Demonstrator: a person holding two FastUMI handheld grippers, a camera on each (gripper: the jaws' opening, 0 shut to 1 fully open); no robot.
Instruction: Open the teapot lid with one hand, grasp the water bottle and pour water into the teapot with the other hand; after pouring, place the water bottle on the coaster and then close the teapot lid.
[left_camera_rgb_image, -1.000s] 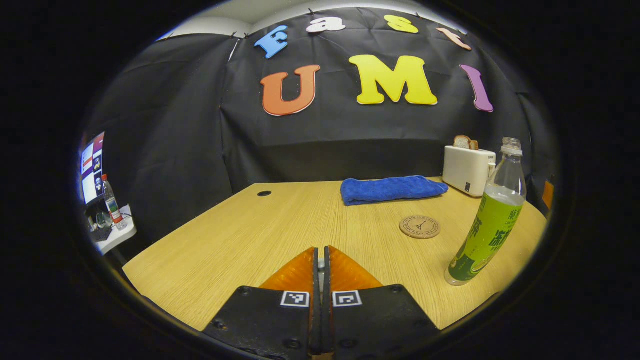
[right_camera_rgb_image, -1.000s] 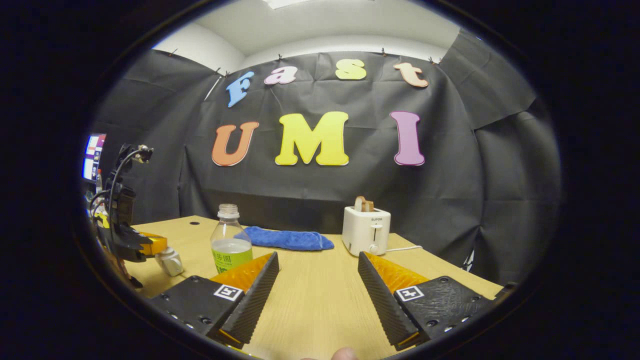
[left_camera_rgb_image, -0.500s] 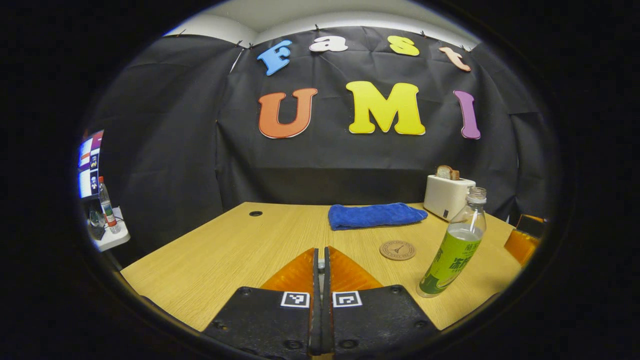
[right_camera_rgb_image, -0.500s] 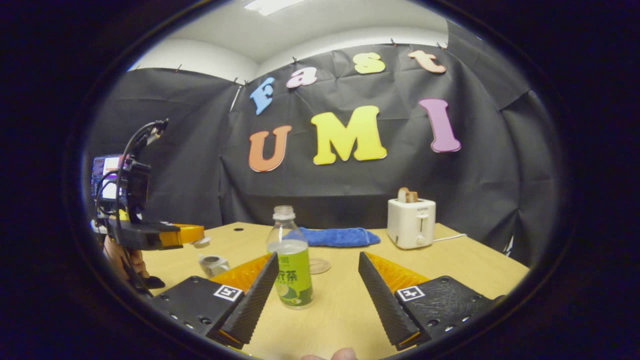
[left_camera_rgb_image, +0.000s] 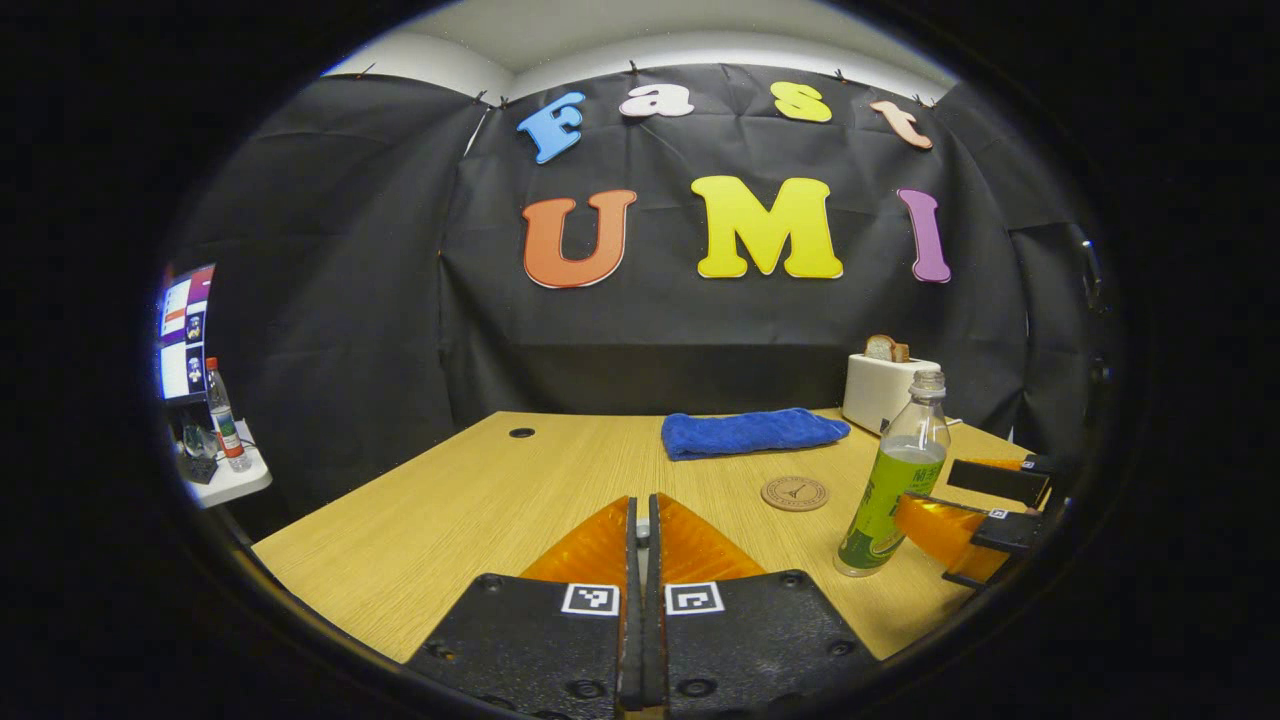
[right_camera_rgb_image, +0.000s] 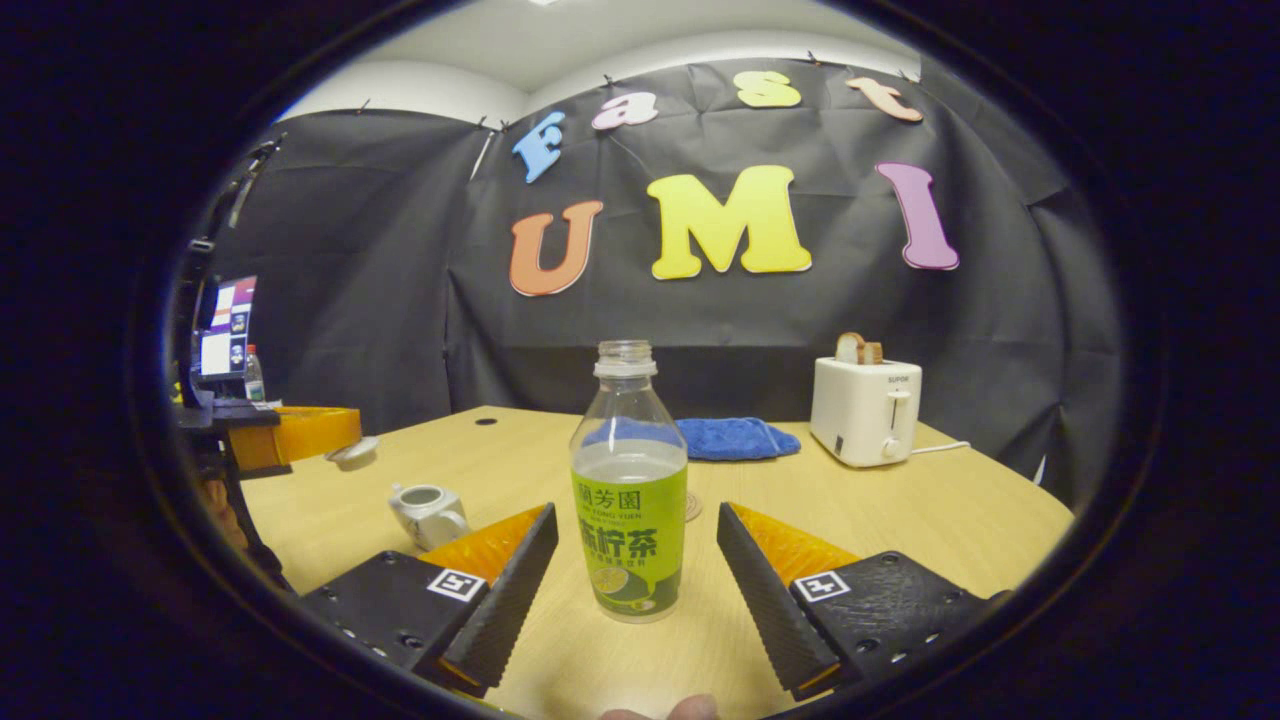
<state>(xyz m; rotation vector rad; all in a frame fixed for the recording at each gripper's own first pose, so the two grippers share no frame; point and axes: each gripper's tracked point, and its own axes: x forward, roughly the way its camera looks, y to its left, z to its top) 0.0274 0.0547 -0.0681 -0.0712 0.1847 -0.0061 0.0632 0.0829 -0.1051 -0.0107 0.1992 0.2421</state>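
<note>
A clear bottle (right_camera_rgb_image: 628, 500) with a green label, no cap and some liquid stands on the wooden table (right_camera_rgb_image: 960, 510), between the open fingers of my right gripper (right_camera_rgb_image: 637, 515), which do not touch it. The small white teapot (right_camera_rgb_image: 430, 512) sits lidless to the left. Above and left of it, my left gripper (right_camera_rgb_image: 300, 435) holds the teapot lid (right_camera_rgb_image: 352, 452) in the air. In the left gripper view my left gripper (left_camera_rgb_image: 643, 500) is shut, with the lid's knob (left_camera_rgb_image: 642, 526) just visible between its fingers. The bottle (left_camera_rgb_image: 893, 480) and right gripper (left_camera_rgb_image: 935, 492) are at the right. The round coaster (left_camera_rgb_image: 795, 493) lies left of the bottle.
A folded blue towel (left_camera_rgb_image: 750, 432) lies at the back of the table, with a white toaster (left_camera_rgb_image: 885, 390) holding bread to its right. A side shelf with a monitor (left_camera_rgb_image: 185, 330) and a small bottle stands off the table's left.
My right gripper has moved forward until its open fingers flank the bottle. My left gripper has lifted the lid off the teapot and carried it up and to the left.
</note>
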